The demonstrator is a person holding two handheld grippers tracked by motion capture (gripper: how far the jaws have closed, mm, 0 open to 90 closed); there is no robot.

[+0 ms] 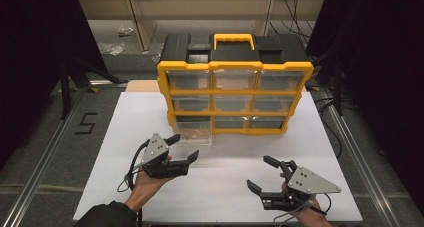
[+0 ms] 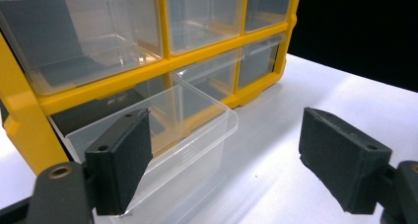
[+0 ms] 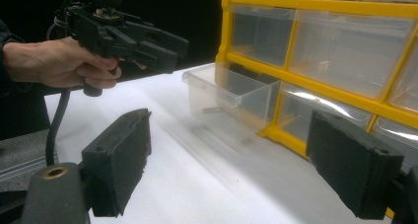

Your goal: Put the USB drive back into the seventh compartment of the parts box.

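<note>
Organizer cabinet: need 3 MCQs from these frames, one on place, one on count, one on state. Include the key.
1. Which drawer of the organizer cabinet is pulled out?
A. top right
B. bottom left
C. middle centre

2. How many drawer bays does the cabinet front have?
A. six
B. nine
C. twelve

3. How is the left claw set?
A. open, holding nothing
B. shut on the drawer
C. shut on the handle

Key: B, the pulled-out drawer juts from the bottom-left bay over the white board. B, the front is three rows of three. A, the left gripper view has its jaws wide apart, with the drawer beyond them.
</note>
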